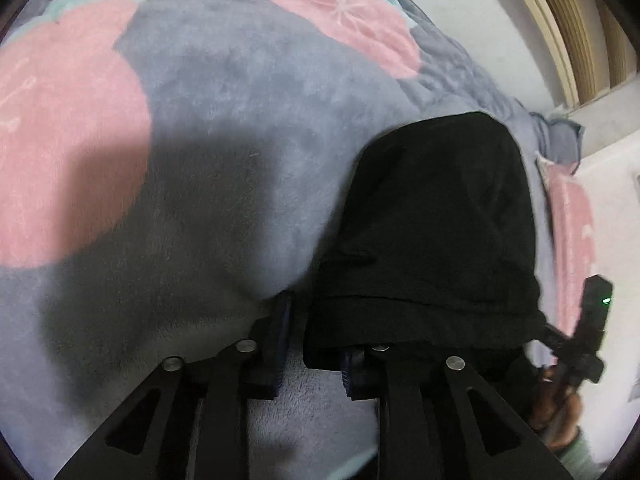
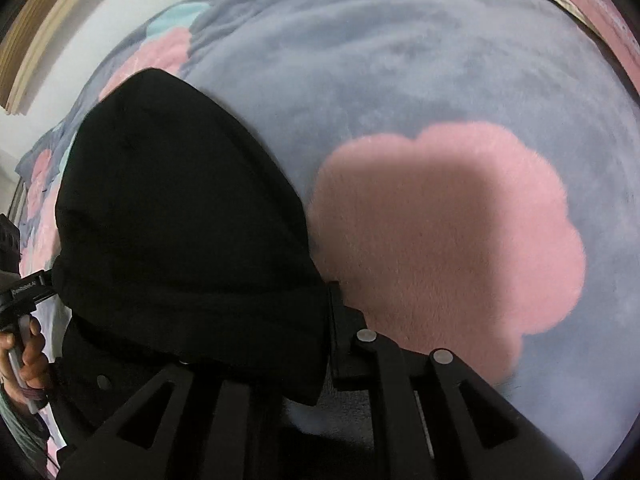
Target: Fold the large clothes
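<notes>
A black garment (image 1: 436,232) lies in a narrow folded strip on a grey fleece blanket (image 1: 240,112) with pink flowers. In the left wrist view its near edge drapes over my left gripper's right finger; the left finger (image 1: 280,340) is bare and a gap shows between them. My left gripper (image 1: 316,344) looks open. In the right wrist view the same black garment (image 2: 176,216) covers my right gripper's left finger; the right finger (image 2: 344,332) stands beside the cloth edge. My right gripper (image 2: 312,340) has its jaws apart around the cloth edge.
The blanket (image 2: 400,60) covers the whole bed, with a large pink flower (image 2: 440,232) to the right. A wall and wooden frame (image 1: 560,28) lie beyond the bed's far edge. The other hand-held gripper (image 1: 588,332) shows at the right edge of the left view.
</notes>
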